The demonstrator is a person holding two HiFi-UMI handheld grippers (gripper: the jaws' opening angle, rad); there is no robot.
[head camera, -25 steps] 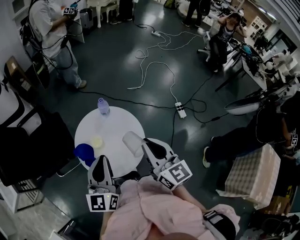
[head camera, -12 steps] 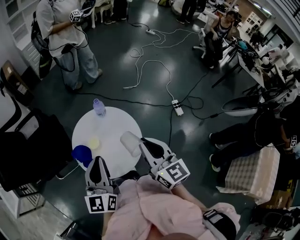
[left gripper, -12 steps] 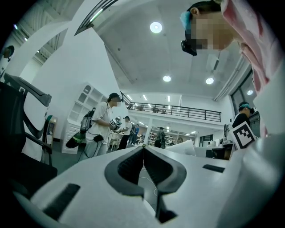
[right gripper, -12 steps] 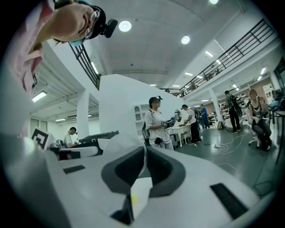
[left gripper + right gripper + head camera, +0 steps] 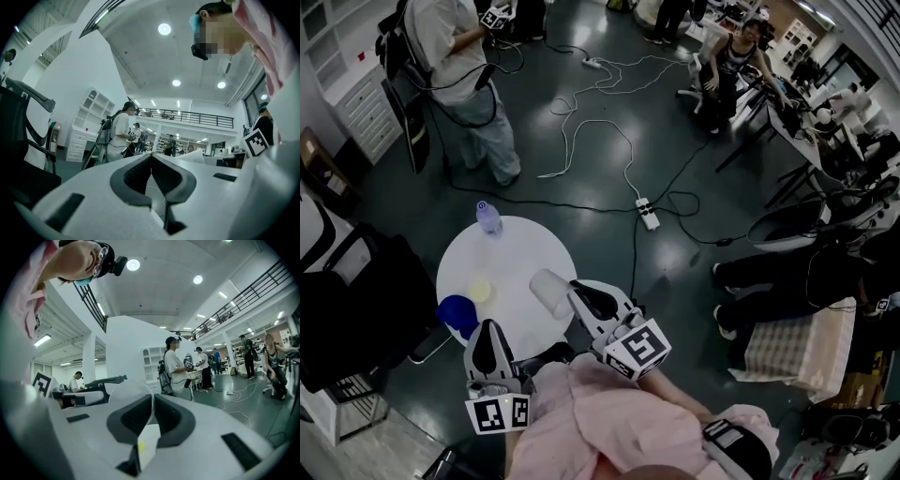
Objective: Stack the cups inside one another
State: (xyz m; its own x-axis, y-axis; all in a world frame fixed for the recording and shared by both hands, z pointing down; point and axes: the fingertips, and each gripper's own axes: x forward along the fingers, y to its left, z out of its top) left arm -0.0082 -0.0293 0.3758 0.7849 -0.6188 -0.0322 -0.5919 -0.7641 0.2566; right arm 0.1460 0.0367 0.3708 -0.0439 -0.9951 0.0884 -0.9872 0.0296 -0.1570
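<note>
The dark floor (image 5: 609,103) takes up most of the room, with pale cables (image 5: 581,122) looping across it to a power strip (image 5: 649,214). A person (image 5: 459,56) stands well off at the far side. Nearer, a round white table (image 5: 520,258) sits right in front of the person in the pink sleeves, who has a gripper in each hand. The right gripper (image 5: 574,289) reaches in over the near right edge of the table, its jaws pinched together on the thin wall of a clear cup (image 5: 549,292). The cup lies tilted on its side at the jaw tips and sticks out towards the middle of the table. In the right gripper view the cup (image 5: 124,392) bulges up pale and cloudy just past the jaws, with a strip of its wall caught between the pads. The left gripper (image 5: 487,326) hangs lower at the table's near left edge, and the left gripper view shows its jaws (image 5: 151,154) pressed together with nothing between them. A blue cup (image 5: 455,312) sits at that same edge just beside the left gripper's tip; I can't tell whether they touch. A small yellow cup (image 5: 480,291) stands on the table a little beyond the blue one, apart from both grippers. A bottle (image 5: 488,218) stands upright at the far rim.
</note>
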